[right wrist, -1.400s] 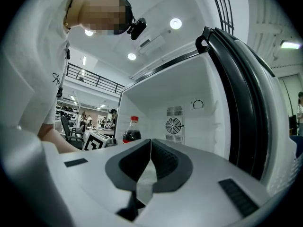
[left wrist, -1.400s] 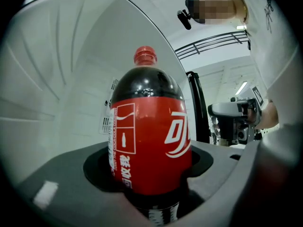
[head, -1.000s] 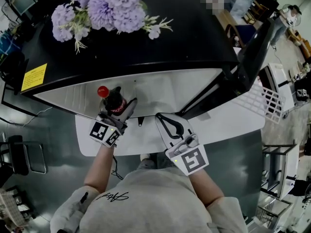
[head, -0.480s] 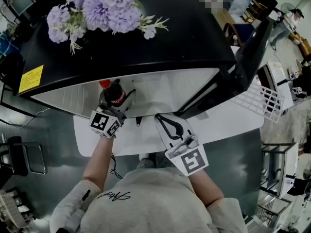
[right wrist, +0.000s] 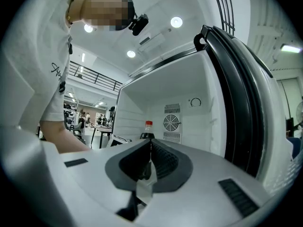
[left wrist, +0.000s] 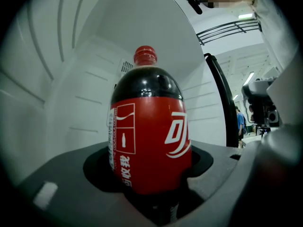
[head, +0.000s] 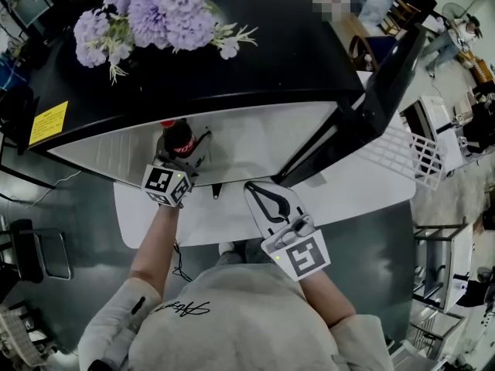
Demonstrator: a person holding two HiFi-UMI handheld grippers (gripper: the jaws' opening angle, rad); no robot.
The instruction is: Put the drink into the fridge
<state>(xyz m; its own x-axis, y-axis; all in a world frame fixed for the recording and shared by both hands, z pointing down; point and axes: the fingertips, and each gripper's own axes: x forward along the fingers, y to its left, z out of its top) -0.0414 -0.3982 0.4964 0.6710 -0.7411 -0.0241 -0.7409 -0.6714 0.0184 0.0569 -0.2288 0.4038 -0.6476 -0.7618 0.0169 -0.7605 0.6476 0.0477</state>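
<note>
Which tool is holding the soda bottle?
The left tool: its jaws clamp the red-labelled bottle inside the fridge. The right tool is shut on nothing.

There is one drink bottle (left wrist: 150, 145). There is one fridge (head: 271, 60) with one door (head: 387, 83). There are two grippers: one left gripper (head: 184, 148) and one right gripper (head: 252, 188). There is one bunch of purple flowers (head: 155, 10) and one yellow sticker (head: 51, 122).

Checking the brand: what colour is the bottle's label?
The label is red, white print; left gripper view.

The left gripper (head: 184, 153) grips a cola bottle (head: 175, 138) inside the open fridge (head: 263, 141); purple flowers (head: 151, 14) lie on its black top.
</note>
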